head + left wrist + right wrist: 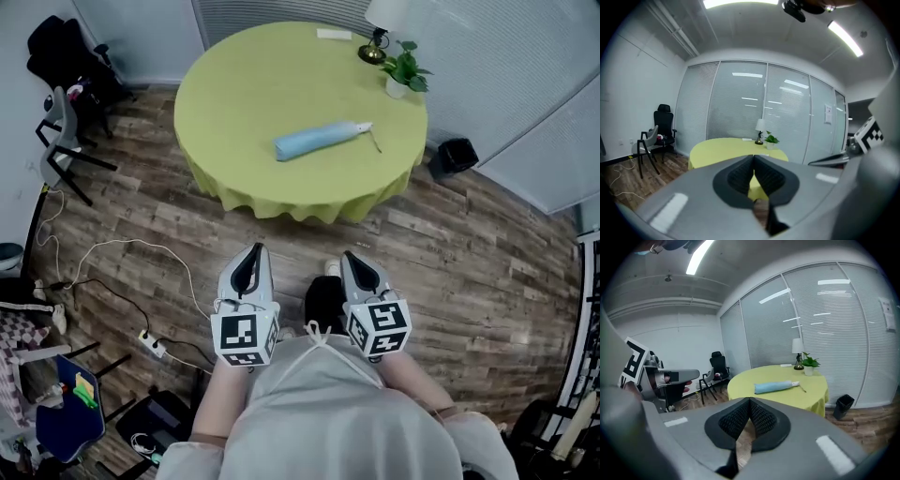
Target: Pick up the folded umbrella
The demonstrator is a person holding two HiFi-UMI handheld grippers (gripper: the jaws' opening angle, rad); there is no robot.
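A light blue folded umbrella (319, 140) lies on its side on a round yellow-green table (244, 103), its white handle end pointing right. In the right gripper view the umbrella (776, 387) lies well beyond the jaws. Both grippers are close to the person's body over the wood floor, short of the table. My left gripper (251, 251) is shut and empty. My right gripper (352, 255) is likewise shut, with its pads meeting at the tip and nothing between them. In the left gripper view the gripper (753, 157) points at the table (717, 147), and its jaws hide the umbrella.
A lamp (378, 37), a potted plant (405, 70) and a white card (334, 35) stand at the table's far side. A black bin (455, 156) sits on the floor at its right. Chairs (61, 141) and a power strip (150, 345) with cables are at the left.
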